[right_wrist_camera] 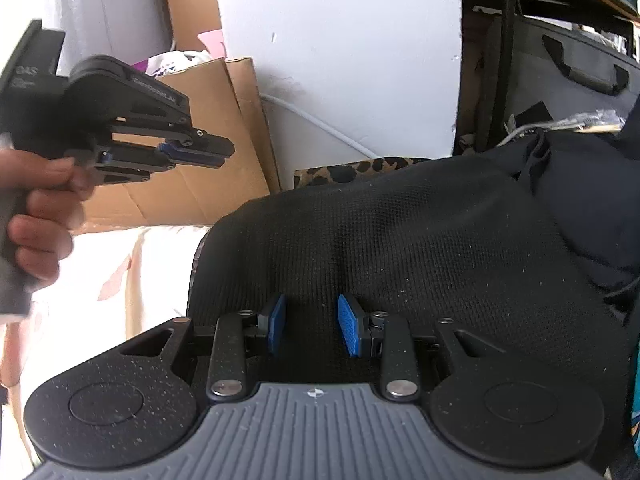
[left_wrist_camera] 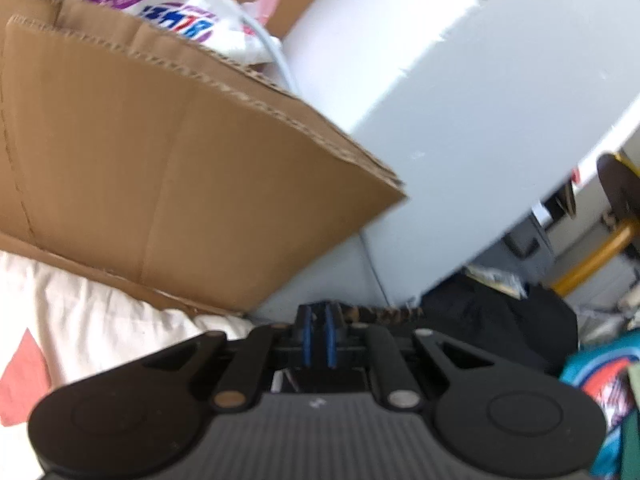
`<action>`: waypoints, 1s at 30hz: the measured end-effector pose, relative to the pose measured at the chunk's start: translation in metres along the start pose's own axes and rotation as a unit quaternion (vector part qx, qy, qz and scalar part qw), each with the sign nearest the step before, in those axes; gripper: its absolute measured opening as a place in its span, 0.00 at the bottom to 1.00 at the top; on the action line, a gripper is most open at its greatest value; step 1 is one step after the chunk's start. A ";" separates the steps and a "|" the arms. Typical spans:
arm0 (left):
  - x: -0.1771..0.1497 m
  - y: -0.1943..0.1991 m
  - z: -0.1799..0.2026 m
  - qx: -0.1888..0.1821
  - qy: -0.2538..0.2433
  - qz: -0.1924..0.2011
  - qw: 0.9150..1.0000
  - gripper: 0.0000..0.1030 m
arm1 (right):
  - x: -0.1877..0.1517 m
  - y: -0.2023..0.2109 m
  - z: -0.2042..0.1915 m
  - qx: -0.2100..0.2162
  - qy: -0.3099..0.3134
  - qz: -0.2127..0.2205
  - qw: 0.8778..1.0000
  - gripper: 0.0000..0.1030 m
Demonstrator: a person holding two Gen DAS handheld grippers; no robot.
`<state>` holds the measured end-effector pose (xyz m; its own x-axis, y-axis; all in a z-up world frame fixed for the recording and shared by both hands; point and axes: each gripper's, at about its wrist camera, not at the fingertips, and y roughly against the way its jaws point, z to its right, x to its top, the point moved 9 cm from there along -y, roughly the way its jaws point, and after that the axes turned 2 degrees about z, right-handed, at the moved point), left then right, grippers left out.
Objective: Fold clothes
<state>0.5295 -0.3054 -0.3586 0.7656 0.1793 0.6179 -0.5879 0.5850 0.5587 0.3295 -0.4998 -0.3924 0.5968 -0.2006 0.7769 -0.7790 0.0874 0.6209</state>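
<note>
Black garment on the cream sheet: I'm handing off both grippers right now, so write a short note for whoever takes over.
Left gripper: shut, empty, held in the air in front of the cardboard box.
Right gripper: open, pads apart low over the black garment, not gripping it.
Garment: rumpled, partly on the cream sheet.
Done: no fold visible.
Left: grasp it, spread it flat, fold.

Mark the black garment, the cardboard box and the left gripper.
black garment (right_wrist_camera: 400, 248): right wrist view, its mesh middle.
cardboard box (left_wrist_camera: 180, 184): left wrist view, its front wall.
left gripper (right_wrist_camera: 224, 151): right wrist view, its closed fingertips.
</note>
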 end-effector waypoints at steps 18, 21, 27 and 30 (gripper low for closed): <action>-0.089 0.027 0.052 -0.027 -0.135 -0.061 0.989 0.06 | 0.002 0.038 0.088 -0.050 -0.043 0.034 0.997 0.37; -0.095 0.019 0.044 -0.016 -0.138 -0.071 0.988 0.02 | -0.008 0.032 0.106 -0.066 -0.046 0.027 0.996 0.37; -0.095 0.009 0.036 0.016 -0.160 -0.072 0.984 0.03 | -0.029 0.034 0.128 -0.097 -0.036 0.008 0.995 0.37; -0.088 0.006 0.023 0.069 -0.164 -0.075 0.981 0.00 | -0.041 0.040 0.142 -0.113 -0.048 -0.003 0.992 0.37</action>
<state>0.4526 -0.3362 -0.3968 0.7345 -0.1778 0.6549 -0.5223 0.4682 0.7128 0.2463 -0.6263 -0.4143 0.5717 -0.2930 0.7664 -0.7057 0.3008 0.6415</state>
